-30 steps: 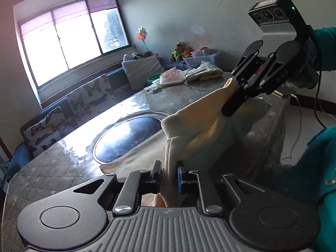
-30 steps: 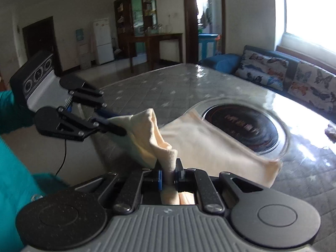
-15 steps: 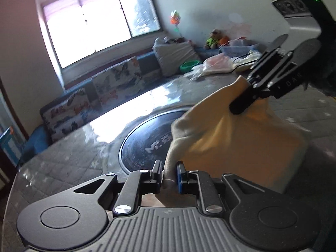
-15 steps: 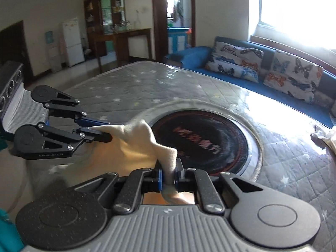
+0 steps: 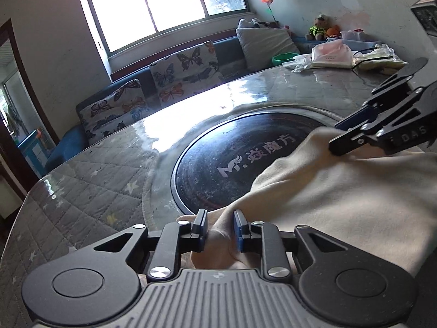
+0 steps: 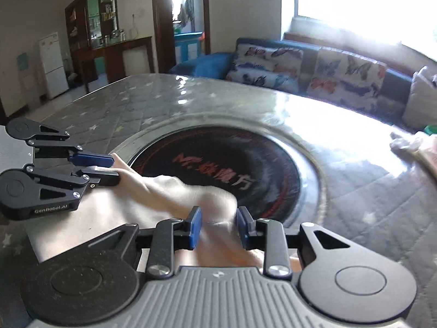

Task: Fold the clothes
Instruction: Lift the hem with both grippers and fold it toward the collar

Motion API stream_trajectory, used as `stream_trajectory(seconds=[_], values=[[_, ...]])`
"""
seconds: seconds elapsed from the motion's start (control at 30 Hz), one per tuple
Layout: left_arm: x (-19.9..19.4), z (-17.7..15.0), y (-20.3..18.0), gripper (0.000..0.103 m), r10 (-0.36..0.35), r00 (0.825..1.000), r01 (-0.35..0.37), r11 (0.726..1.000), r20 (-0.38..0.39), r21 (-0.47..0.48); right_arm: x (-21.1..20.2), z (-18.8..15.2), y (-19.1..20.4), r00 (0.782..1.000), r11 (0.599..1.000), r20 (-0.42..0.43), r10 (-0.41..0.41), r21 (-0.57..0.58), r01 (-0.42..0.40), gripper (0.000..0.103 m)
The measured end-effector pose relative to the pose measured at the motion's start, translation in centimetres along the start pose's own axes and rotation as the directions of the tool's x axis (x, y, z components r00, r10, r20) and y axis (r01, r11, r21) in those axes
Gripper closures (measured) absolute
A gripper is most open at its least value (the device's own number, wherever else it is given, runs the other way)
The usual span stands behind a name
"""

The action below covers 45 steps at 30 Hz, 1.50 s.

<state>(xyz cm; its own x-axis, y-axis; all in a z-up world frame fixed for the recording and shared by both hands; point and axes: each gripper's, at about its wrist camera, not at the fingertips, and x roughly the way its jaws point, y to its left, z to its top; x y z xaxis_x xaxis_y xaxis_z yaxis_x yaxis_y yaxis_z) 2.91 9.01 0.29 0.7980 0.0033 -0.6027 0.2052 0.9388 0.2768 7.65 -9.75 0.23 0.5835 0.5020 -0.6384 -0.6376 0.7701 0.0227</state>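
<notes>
Both grippers, left (image 5: 218,228) and right (image 6: 218,225), lower a cream cloth (image 5: 341,191) onto the worktop (image 5: 109,180) beside its dark disc (image 5: 218,158), jaws spread slightly but cloth between them, seemingly completing a fold.

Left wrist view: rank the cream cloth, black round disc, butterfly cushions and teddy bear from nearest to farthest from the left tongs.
1. Cream cloth, between the left tongs.
2. Black round disc, just ahead on the table.
3. Butterfly cushions, beyond the table, under the window.
4. Teddy bear, far right corner.
</notes>
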Motion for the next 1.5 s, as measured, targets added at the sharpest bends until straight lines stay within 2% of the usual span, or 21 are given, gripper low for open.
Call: stream_trajectory(seconds=[0.1,0.23,0.4,0.47,0.63,0.73,0.83,0.93,1.0,1.17,1.23,1.37,1.5], values=[[0.3,0.3,0.2,0.079,0.011,1.0,-0.011,1.0,-0.003,-0.005,-0.8,0.2,0.0,0.999,1.0,0.023,-0.024,0.018,0.023,0.07],[0.3,0.8,0.5,0.079,0.049,0.999,-0.049,0.999,0.011,-0.01,-1.9,0.0,0.6,0.998,1.0,0.055,-0.01,0.019,0.009,0.071],[0.8,0.9,1.8,0.079,0.087,0.996,-0.088,0.994,-0.022,-0.057,-0.8,-0.6,1.3,1.0,1.0,0.003,-0.007,0.01,0.007,0.072],[-0.1,1.2,1.8,0.079,0.066,0.998,-0.066,0.995,0.003,-0.073,-0.3,-1.0,0.7,1.0,0.999,-0.012,-0.007,0.041,0.008,0.072],[-2.1,2.3,-0.1,0.079,-0.061,0.997,0.064,0.997,0.055,-0.053,-0.1,-0.8,-0.1,1.0,0.997,-0.004,-0.02,0.074,0.02,0.073],[-2.1,2.5,-1.4,0.079,-0.115,0.992,0.117,0.992,0.056,-0.04,-1.3,-1.2,-0.5,0.999,0.994,0.023,-0.025,0.103,0.023,0.073],[-1.4,2.2,-2.2,0.079,-0.139,0.99,0.14,0.99,0.039,-0.029,-3.1,-1.9,-0.7,0.999,0.995,0.038,-0.021,0.101,0.017,0.073],[-0.2,2.0,-2.4,0.079,-0.133,0.991,0.133,0.991,0.01,-0.035,-4.1,-2.9,-0.9,1.0,0.995,0.017,-0.007,0.097,0.006,0.074],[0.4,1.8,-2.3,0.079,-0.13,0.992,0.129,0.991,-0.008,-0.045,-4.0,-3.8,-1.3,1.0,0.994,-0.004,-0.031,0.101,0.031,0.075],[0.8,1.6,-2.0,0.077,-0.119,0.993,0.118,0.992,-0.019,-0.055,-3.7,-4.3,-2.6,0.999,0.983,0.009,-0.05,0.175,0.047,0.076],[0.8,1.5,-1.9,0.075,-0.11,0.994,0.108,0.992,-0.021,-0.061,-4.0,-3.9,-2.5,0.997,0.985,0.021,-0.081,0.156,0.076,0.075],[1.0,1.5,-1.7,0.071,-0.096,0.995,0.094,0.993,-0.023,-0.075,-4.3,-4.1,-2.2,0.998,0.992,0.017,-0.056,0.115,0.054,0.075],[0.7,1.5,-1.4,0.065,-0.074,0.997,0.071,0.993,-0.021,-0.092,-4.1,-4.6,-2.4,0.998,0.993,-0.002,-0.066,0.099,0.066,0.074]])
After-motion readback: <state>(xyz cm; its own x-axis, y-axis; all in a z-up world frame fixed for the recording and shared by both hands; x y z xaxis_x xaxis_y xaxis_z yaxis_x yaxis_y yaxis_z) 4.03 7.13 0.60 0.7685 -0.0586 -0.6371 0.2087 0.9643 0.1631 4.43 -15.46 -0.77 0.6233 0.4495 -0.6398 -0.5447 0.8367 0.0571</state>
